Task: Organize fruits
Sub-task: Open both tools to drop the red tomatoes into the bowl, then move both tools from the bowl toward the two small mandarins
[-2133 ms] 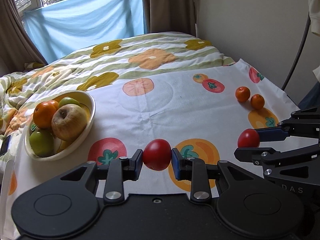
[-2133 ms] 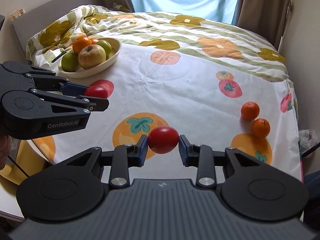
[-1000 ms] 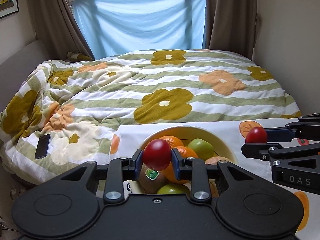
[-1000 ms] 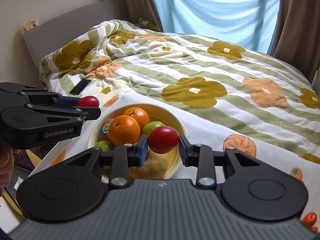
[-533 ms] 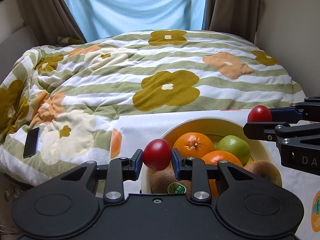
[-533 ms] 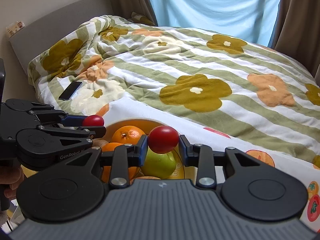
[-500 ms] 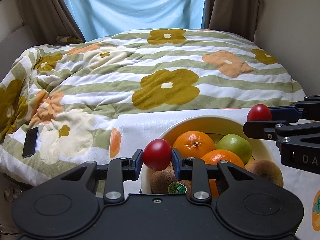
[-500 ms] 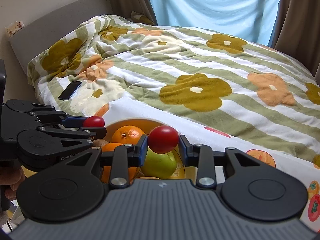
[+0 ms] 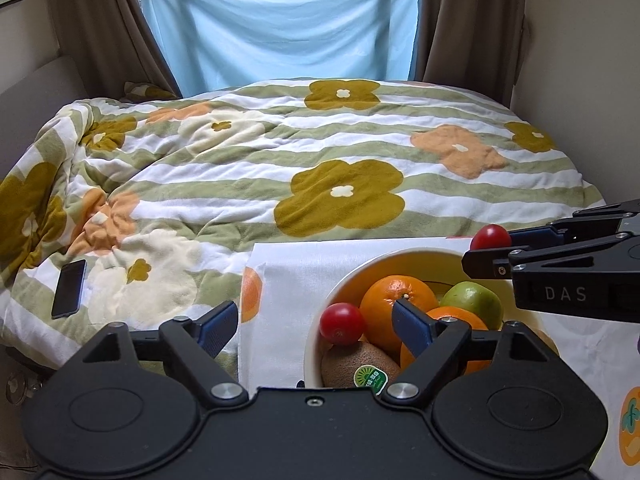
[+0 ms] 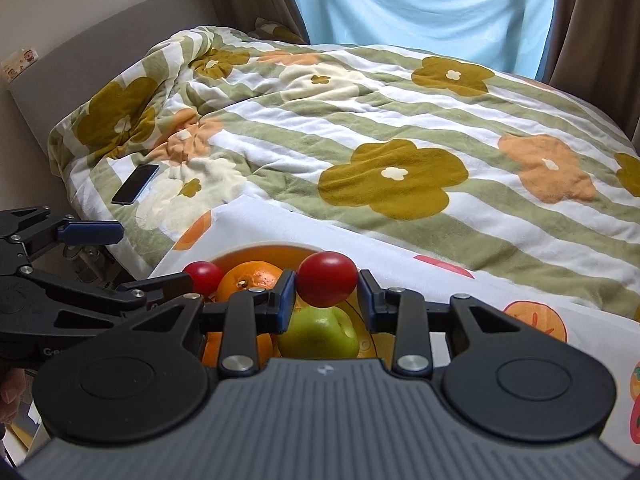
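Observation:
My left gripper (image 9: 316,326) hangs over the near left part of the cream bowl (image 9: 332,296), its jaws opening. A red tomato (image 9: 343,323) lies loose between them, clear of both pads, resting on a kiwi (image 9: 360,364) beside an orange (image 9: 396,304). The bowl also holds a green apple (image 9: 474,304). My right gripper (image 10: 326,298) is shut on a second red tomato (image 10: 327,279) just above the bowl (image 10: 256,249) and its green apple (image 10: 318,334). In the right wrist view the left gripper (image 10: 154,255) stands wide, the freed tomato (image 10: 203,275) at its lower finger.
The bowl sits on a white fruit-print cloth (image 9: 280,280) at the edge of a floral striped duvet (image 9: 320,152). A dark phone (image 9: 69,289) lies on the duvet to the left. A hand (image 10: 8,384) shows at the lower left. Curtains and a wall stand behind.
The left jaws have sprung apart and let go of their tomato, which now rests in the bowl. The right gripper still holds its tomato over the bowl.

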A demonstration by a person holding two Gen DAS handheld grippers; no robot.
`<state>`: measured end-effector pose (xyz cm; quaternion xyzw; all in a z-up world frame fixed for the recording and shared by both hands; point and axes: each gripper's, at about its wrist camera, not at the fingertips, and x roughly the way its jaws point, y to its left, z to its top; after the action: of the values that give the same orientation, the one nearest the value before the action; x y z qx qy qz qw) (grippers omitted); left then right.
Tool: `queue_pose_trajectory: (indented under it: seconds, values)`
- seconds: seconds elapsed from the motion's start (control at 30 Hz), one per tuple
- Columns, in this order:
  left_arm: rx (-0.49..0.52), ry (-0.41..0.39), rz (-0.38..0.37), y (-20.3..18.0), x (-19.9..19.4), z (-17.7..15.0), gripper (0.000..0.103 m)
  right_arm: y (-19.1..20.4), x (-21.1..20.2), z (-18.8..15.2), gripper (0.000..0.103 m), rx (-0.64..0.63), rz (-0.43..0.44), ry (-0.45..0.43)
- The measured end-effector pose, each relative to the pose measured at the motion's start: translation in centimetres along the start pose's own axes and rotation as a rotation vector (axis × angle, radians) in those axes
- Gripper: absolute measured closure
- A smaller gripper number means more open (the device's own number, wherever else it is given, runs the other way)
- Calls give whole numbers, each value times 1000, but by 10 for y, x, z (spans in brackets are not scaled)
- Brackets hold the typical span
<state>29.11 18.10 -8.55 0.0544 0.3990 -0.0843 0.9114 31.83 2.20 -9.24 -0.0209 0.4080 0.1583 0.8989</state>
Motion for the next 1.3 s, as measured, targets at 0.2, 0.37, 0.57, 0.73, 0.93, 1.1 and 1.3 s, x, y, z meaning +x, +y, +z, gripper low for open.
queue_pose_trajectory:
  seconds: [0.2, 0.37, 0.57, 0.73, 0.93, 1.1, 1.3]
  values:
    - [-9, 1, 9, 3, -1, -4, 14, 0, 17, 1, 55, 22, 10, 13]
    - [-20, 1, 12, 5, -3, -7, 14, 1, 19, 1, 55, 21, 10, 10]
    - [-16, -2, 13, 5, -6, -9, 14, 5, 22, 2, 39, 25, 12, -15]
    - [14, 0, 20, 1, -10, -13, 13, 5, 9, 0, 2, 48, -24, -57]
    - [26, -19, 20, -6, -21, -13, 13, 3, -9, -5, 1, 57, -48, -69]
    - [43, -53, 24, -16, -39, -12, 11, 3, -39, -13, 0, 67, -81, -94]
    - [88, -106, 26, -41, -64, -16, 0, -7, -83, -33, 0, 90, -144, -141]
